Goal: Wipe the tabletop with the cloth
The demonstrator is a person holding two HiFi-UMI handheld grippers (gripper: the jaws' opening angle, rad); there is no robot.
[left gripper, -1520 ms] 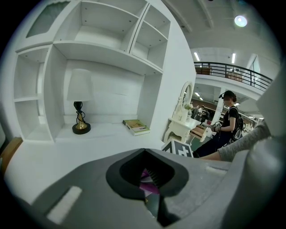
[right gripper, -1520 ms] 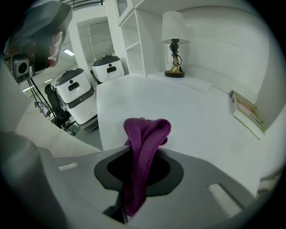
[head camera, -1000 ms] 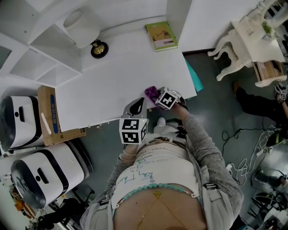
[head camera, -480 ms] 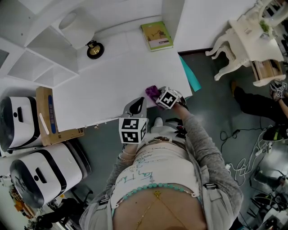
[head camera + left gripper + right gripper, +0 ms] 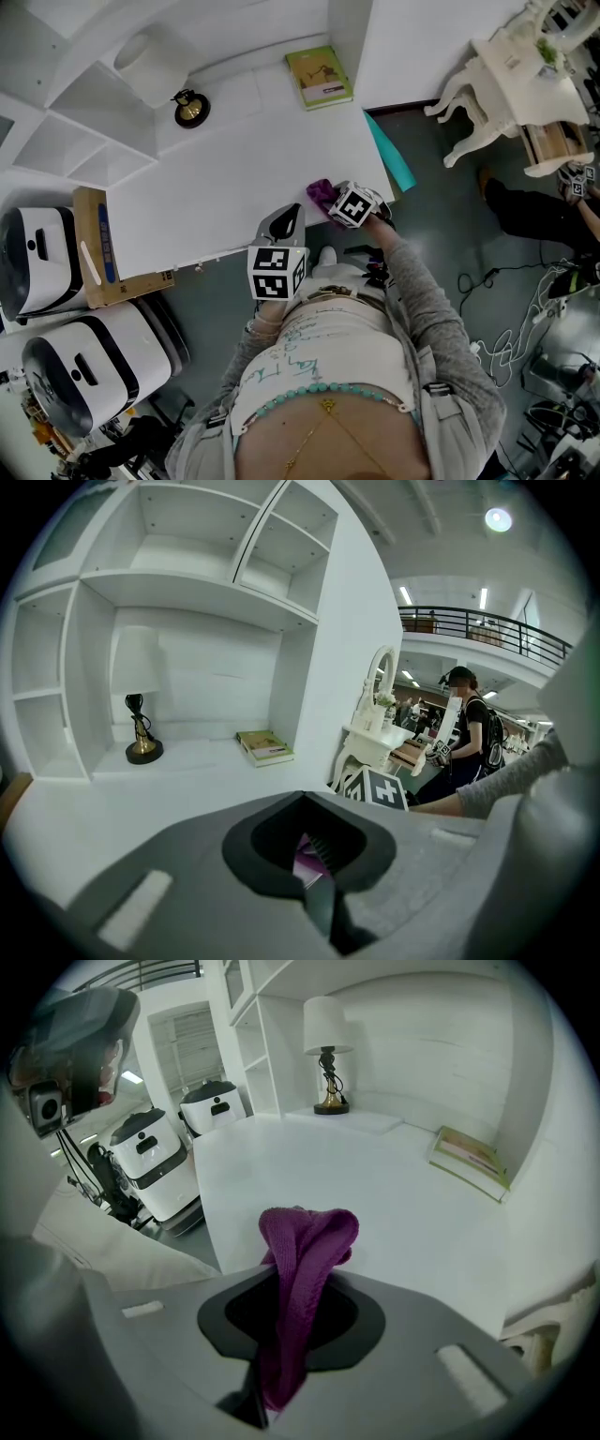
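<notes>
Purple cloth (image 5: 302,1241) tight in the right tool (image 5: 270,1377); left tool (image 5: 321,899) apparently closed, empty.

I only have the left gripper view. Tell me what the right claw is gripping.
Observer: The right claw is shut on a purple cloth, which bunches up past its tips.
Operator: Give me its place on the table.
Observer: The head view puts it over the table near the front right corner.
Operator: Report what's off the table's left end.
Observer: A cardboard box stands there, with white machines beside it.
</notes>
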